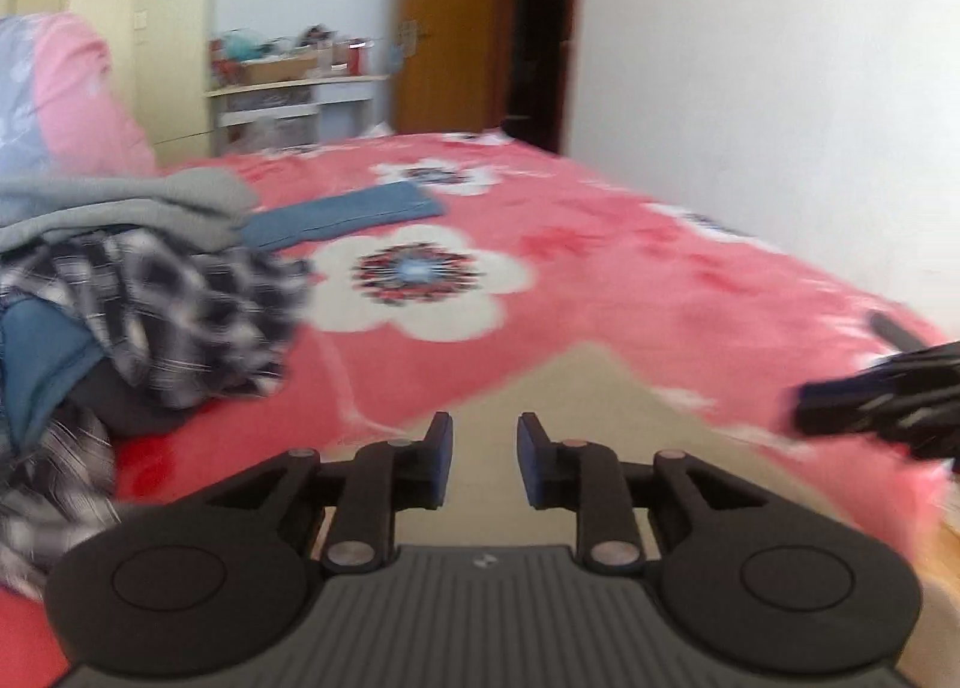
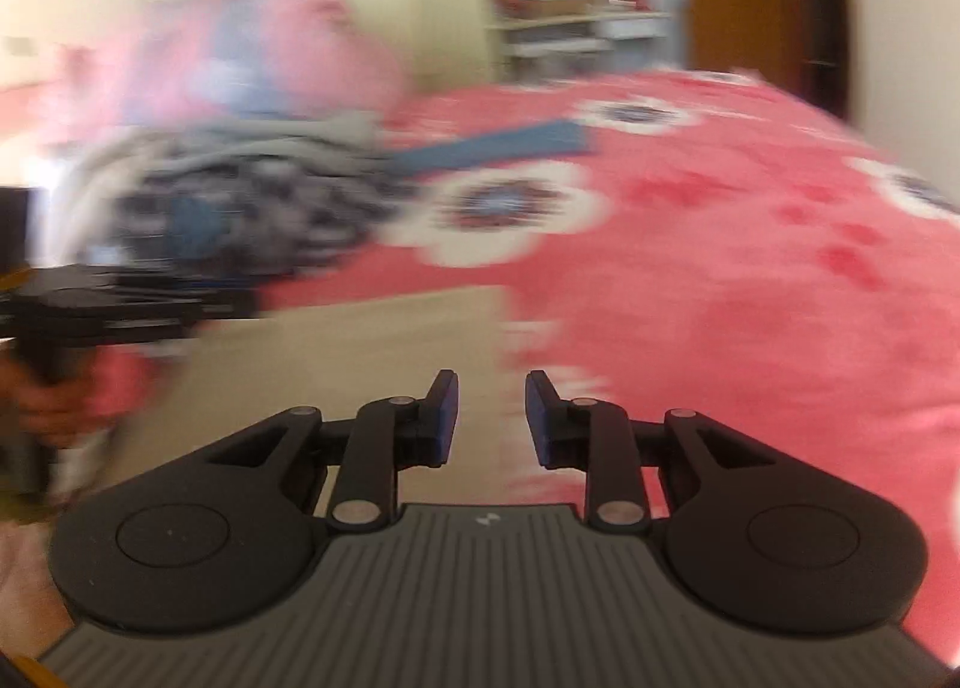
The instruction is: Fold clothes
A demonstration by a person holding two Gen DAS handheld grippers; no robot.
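Note:
A beige garment (image 1: 576,394) lies flat on the red floral bedspread (image 1: 660,280), just ahead of and under my left gripper (image 1: 485,424). That gripper is open with nothing between its pads. In the right wrist view the same beige garment (image 2: 360,340) spreads out in front of my right gripper (image 2: 492,382), which is also open and holds nothing. Each gripper shows in the other's view: the right gripper (image 1: 807,412) at the right edge, the left gripper (image 2: 234,298) at the left, held by a hand (image 2: 48,412). Both views are blurred.
A heap of clothes sits on the left of the bed: a grey garment (image 1: 132,202), a plaid shirt (image 1: 180,298) and a blue piece (image 1: 342,214). A pink quilt (image 1: 78,87) lies behind it. Shelves (image 1: 288,87), a wooden door (image 1: 456,15) and a white wall (image 1: 780,87) lie beyond the bed.

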